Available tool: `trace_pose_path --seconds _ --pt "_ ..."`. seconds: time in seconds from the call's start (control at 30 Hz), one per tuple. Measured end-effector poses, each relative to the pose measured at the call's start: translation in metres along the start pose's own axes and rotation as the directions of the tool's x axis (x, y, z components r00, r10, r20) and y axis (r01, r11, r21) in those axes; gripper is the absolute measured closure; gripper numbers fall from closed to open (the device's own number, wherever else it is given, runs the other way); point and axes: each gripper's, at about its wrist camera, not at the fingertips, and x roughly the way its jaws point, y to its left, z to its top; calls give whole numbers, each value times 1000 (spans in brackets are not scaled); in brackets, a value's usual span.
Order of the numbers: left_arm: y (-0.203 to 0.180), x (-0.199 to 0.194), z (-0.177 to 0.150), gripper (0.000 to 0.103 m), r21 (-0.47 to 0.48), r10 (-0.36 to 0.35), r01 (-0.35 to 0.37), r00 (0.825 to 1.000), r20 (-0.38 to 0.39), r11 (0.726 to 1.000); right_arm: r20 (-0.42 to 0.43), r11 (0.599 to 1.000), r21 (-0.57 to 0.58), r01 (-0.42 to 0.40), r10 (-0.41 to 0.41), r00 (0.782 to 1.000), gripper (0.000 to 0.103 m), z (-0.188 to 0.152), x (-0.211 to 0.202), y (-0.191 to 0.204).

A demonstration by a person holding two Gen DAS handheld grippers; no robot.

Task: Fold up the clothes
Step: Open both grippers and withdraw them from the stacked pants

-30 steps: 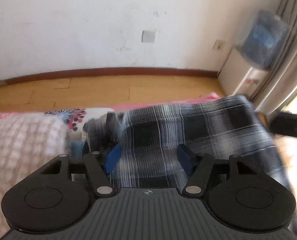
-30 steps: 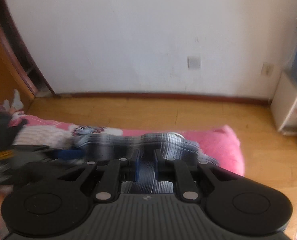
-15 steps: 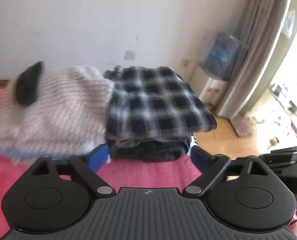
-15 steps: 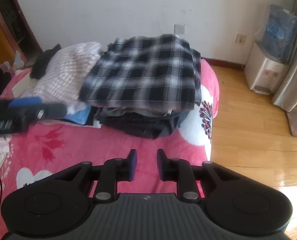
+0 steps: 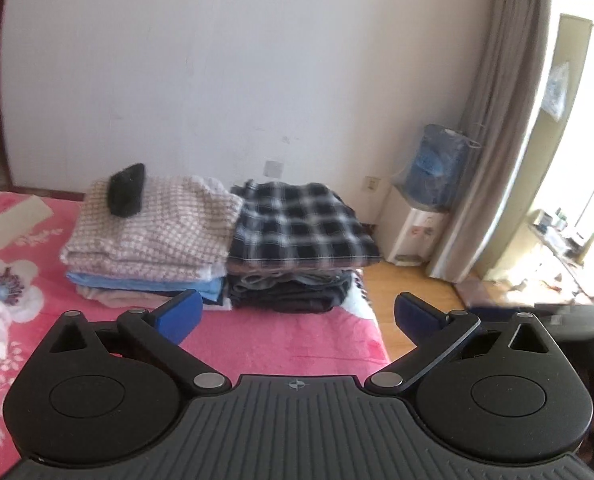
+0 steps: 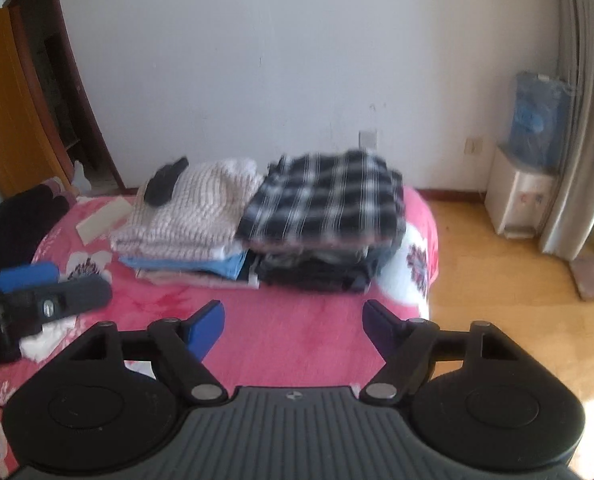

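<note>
Now the left gripper [image 5: 295, 316] is being held wide open with nothing between its blue pads [image 5: 179, 314], and its jaws have just been opening. The right gripper [image 6: 293, 326] is being held open and empty too, its jaws also just opened. Ahead, the folded plaid shirt [image 5: 301, 226] is lying on top of a dark pile [image 5: 289, 290] on the pink bed [image 5: 281, 340], beside a second pile topped with a checked cloth [image 5: 157, 224].
</note>
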Motion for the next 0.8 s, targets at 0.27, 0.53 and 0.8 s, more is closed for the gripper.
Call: trace_pose_path --seconds 0.27,0.53,0.8 --pt "-13 0 -5 0 -85 161 -167 984 -75 982 -98 995 3 96 -96 991 2 -30 -3 13" --pt "-20 8 -16 0 -22 183 -188 972 -149 982 -121 983 -32 178 -181 976 0 -50 -5 24" --pt "-30 0 -22 0 14 195 -195 969 -154 981 -102 967 -25 253 -255 962 0 -47 -17 24"
